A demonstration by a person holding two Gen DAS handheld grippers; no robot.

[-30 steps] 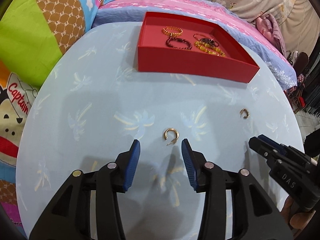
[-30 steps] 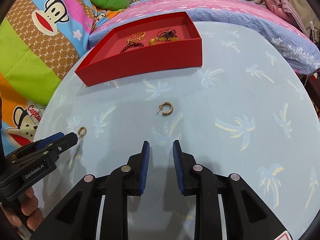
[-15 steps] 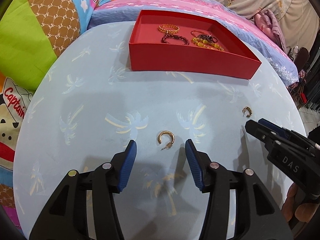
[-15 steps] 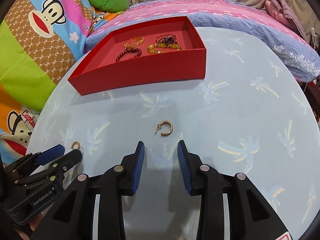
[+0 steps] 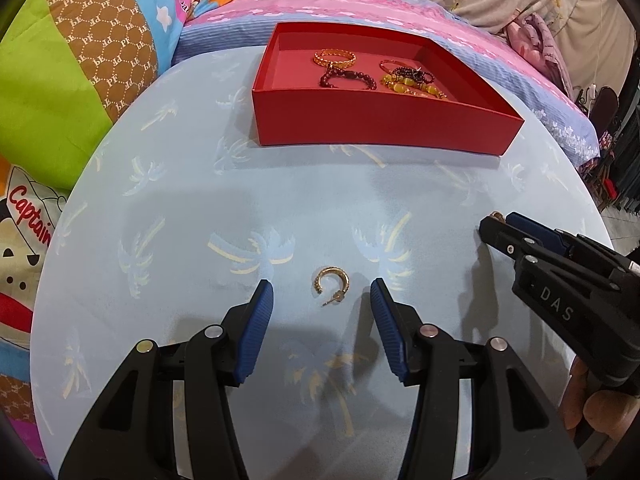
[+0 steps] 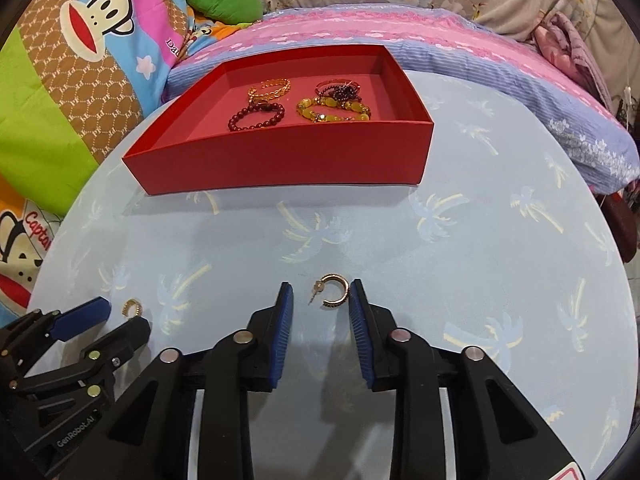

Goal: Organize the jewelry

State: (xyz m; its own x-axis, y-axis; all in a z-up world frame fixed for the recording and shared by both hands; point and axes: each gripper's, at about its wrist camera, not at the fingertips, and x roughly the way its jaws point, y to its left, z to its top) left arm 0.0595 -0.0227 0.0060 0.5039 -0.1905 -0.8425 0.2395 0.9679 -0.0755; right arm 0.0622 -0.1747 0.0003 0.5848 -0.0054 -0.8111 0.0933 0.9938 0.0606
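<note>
"DAS" in pale letters on the black body of the right gripper [image 5: 496, 226], right edge of left wrist view. "GenRobot.AI" on the left gripper [image 6: 120, 320], lower left of right wrist view. "Captain" in red on the cartoon blanket [image 5: 32, 216], left edge; brown panel repeats "PF".

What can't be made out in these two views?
- Left wrist view: the right earring is almost all hidden behind the right claw.
- Both views: the tangled bracelets are too small to count.
- Right wrist view: whether the right claw's pad touches the earring.
</note>
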